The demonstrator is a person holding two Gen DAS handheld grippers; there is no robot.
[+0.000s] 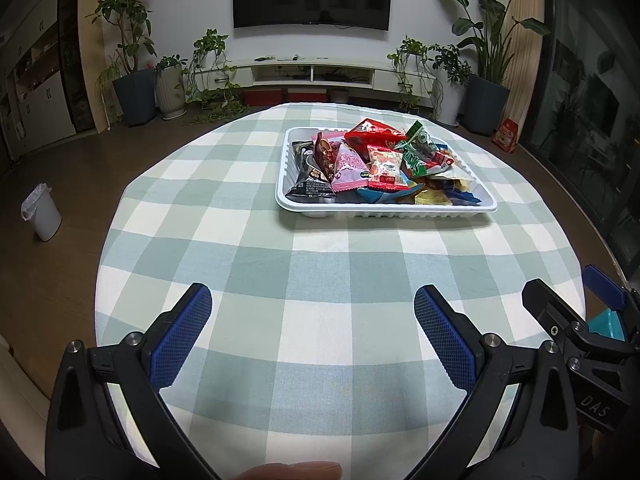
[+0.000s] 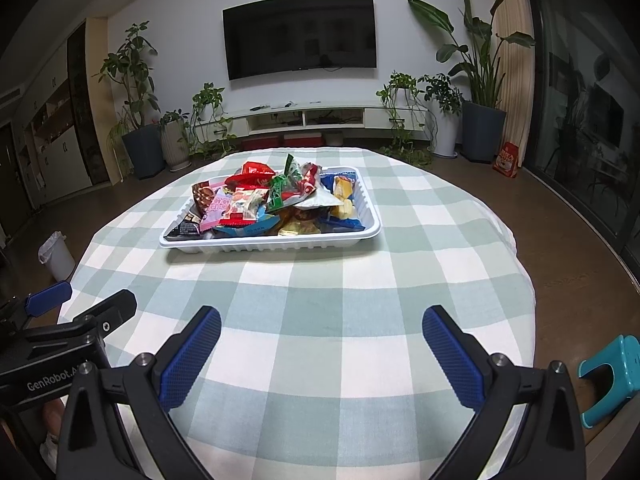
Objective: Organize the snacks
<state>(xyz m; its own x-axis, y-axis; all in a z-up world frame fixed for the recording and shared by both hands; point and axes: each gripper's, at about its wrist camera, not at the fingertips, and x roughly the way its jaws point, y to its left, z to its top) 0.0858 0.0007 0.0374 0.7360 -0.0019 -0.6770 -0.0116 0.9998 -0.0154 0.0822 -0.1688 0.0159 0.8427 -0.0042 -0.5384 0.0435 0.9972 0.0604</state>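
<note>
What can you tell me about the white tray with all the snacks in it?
The white tray is a shallow rectangle that looks like thin plastic, with a rolled rim and ribbed walls. It lies flat on the green-and-white checked tablecloth, toward the far side of the table. Snack packets are piled loosely in it, some above the rim: red, pink, green, black, blue and yellow ones. Neither gripper touches it.

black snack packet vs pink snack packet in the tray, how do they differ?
The black packet sits at the left end of the white tray; the pink packet lies just to its right, toward the middle. The black one is dark with pale print; the pink one is bright with a crimped edge. Both rest in the tray, untouched by either open gripper.
</note>
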